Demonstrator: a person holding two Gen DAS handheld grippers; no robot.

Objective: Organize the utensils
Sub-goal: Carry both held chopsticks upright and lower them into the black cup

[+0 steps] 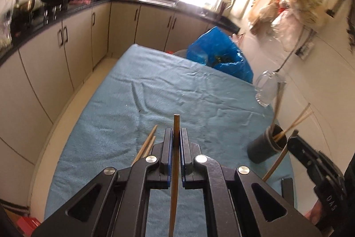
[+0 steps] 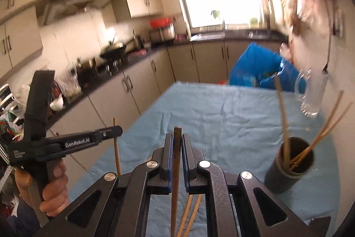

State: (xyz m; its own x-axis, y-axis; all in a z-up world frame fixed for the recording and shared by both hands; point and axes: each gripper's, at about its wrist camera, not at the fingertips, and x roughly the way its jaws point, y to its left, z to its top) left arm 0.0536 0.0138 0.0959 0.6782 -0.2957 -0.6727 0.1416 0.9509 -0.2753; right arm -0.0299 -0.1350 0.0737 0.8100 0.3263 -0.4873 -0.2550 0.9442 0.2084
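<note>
Each matte black two-finger claw [image 2: 176, 143] is built from angular linkage arms pinned with round silver screws, and blue pads are seen lining its fingers. White "GenRobot.AI" lettering is printed along the left claw [image 2: 115, 130], gripped by a bare hand [image 2: 53, 190].

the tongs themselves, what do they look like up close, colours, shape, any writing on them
Both are matte black. The left tongs and right tongs share flat parallel fingers with blue inner pads, angular linkage arms with triangular cut-outs, and round silver pivot pins. Seen side-on from the right wrist, the left tool carries white "GenRobot.AI" lettering and a pistol-style handle. No cables or sleeves are visible.
</note>
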